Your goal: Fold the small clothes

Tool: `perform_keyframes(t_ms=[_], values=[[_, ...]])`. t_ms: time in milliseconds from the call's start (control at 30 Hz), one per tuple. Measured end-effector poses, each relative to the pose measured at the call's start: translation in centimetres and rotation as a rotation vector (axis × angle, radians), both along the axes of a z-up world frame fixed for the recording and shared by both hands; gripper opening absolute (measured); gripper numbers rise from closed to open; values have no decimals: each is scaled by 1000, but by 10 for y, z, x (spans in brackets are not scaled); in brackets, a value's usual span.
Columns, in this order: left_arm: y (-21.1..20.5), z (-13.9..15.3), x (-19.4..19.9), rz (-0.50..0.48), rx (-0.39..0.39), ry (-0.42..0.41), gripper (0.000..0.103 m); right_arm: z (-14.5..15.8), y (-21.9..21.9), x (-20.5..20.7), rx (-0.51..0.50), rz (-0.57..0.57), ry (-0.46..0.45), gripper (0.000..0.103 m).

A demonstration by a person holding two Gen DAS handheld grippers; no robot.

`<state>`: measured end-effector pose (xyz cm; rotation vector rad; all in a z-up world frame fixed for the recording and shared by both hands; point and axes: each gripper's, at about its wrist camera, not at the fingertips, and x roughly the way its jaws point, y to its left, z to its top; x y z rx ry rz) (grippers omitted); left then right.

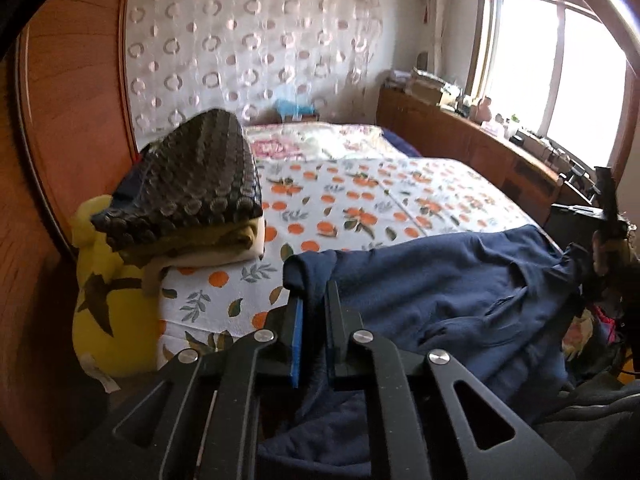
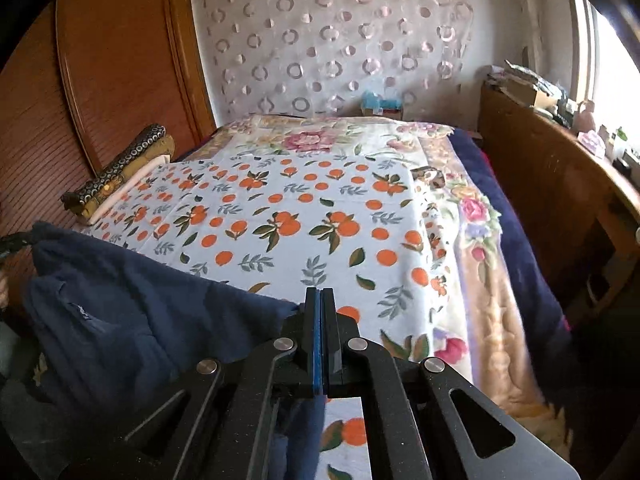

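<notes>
Left wrist view: a bed (image 1: 360, 184) fills the room, spread with a white sheet (image 1: 340, 208) printed with oranges and leaves, and beyond it a floral blanket (image 1: 312, 142). A wooden wardrobe (image 1: 72, 100) stands along the bed's left side, a circle-patterned curtain (image 1: 248, 48) hangs behind the head end, and a cluttered wooden cabinet (image 1: 480, 140) runs under the window (image 1: 552, 68) on the right. A navy garment (image 1: 440, 280) lies across the near edge of the bed, stretched between the two grippers. A stack of folded clothes (image 1: 192, 200), topped by a dark dotted piece, sits at the bed's left edge, with a yellow plush toy (image 1: 104, 292) below it, beside the bed. The left gripper (image 1: 314, 300) has its jaws nearly together, clamped on one bunched corner of the garment, which rises above the fingertips.

In the right wrist view the garment (image 2: 120, 300) hangs to the left over the sheet (image 2: 300, 220). The right gripper (image 2: 320, 304) is fully closed; navy cloth hangs between its fingers just behind the tips, so it pinches the garment's other end.
</notes>
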<state>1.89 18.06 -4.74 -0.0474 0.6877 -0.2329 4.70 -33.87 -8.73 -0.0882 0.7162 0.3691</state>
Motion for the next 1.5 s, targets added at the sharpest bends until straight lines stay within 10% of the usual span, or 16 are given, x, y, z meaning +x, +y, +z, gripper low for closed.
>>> perform_keyframes(t_ms=[200,333,400,600,767,833,900,1000,1267,1333,1400,1500], values=[[-2,4,-7,-9,-14,-9,9,-21,27,26,-36,28,76,34],[0,-7,-10,6,-4,11,9,-36,24,50,11,12,180,34],[2,-10,-10,16,-11,16,9,-37,21,53,59,32,202,5],[7,-10,-10,46,-16,-2,9,-1,-34,21,215,-138,36,3],[5,-9,-9,43,-12,-7,9,-1,-27,13,81,-159,23,4],[4,-9,-8,40,-17,-6,9,-2,-25,17,47,-180,11,12],[4,-9,-7,43,-9,-7,9,-4,-20,18,58,-165,10,50],[3,-9,-6,40,-11,-4,9,-18,0,30,40,-98,63,71],[2,-13,-5,39,-22,3,9,-50,20,59,-27,18,166,71],[2,-12,-7,35,-36,-7,9,-49,24,57,-14,57,162,56],[2,-7,-10,28,-47,-24,9,-49,30,50,-16,106,166,14],[-1,11,-19,17,-58,-78,9,-36,26,33,18,134,107,11]])
